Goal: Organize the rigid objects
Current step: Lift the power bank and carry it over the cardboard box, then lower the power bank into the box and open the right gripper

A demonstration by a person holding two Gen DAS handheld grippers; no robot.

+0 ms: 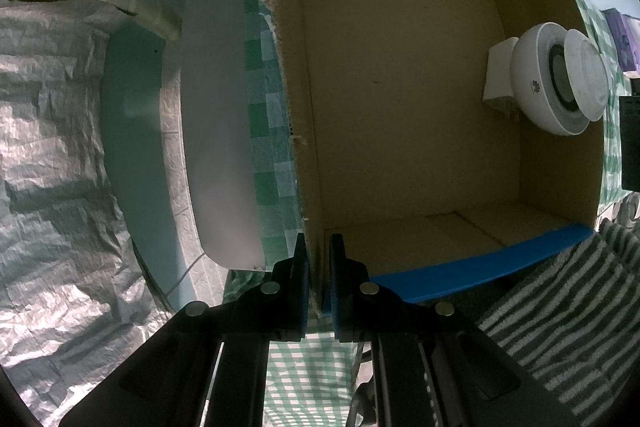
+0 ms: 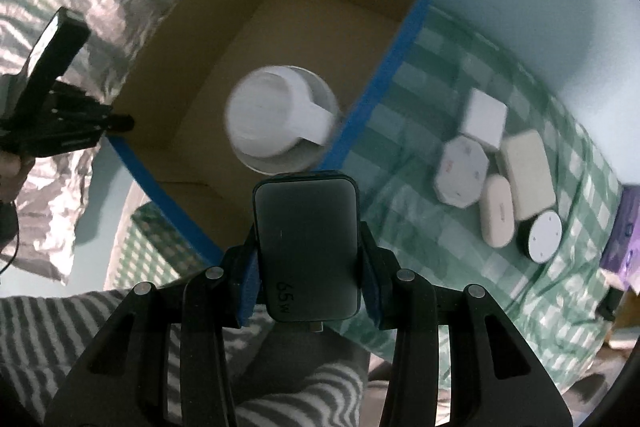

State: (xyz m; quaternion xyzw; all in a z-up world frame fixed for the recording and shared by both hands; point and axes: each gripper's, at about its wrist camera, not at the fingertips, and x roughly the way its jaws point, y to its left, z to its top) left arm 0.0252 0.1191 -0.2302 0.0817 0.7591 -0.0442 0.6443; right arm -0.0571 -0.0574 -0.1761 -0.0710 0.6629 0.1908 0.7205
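Left wrist view: left gripper (image 1: pixel 319 267) at bottom centre, jaws pinched tight on the torn side wall of the cardboard box (image 1: pixel 400 87), right at the near corner by the blue edge. Box fills the middle and right of the frame, brown inside, blue outside. White round device (image 1: pixel 556 83) sitting inside against the right wall, mid right of the frame, with a small white block touching it. Green checked cloth (image 1: pixel 268 131) showing left of the box on the desk, white tray-like thing (image 1: pixel 220 115) beside it.

Right wrist view: right gripper (image 2: pixel 308 247) at lower centre, jaws clamped on a dark charger (image 2: pixel 306 243) marked 65W, hovering over the box's near blue rim. Same white round device a bit blurry in the box just above it. Off to the right of the frame on the checked cloth, outside the box: white cube (image 2: pixel 484 117), white octagonal puck (image 2: pixel 460 171), pale oblong case (image 2: pixel 498 211), cream rectangular block (image 2: pixel 528 175), round black-rimmed disc (image 2: pixel 542 235), all bunched close together.
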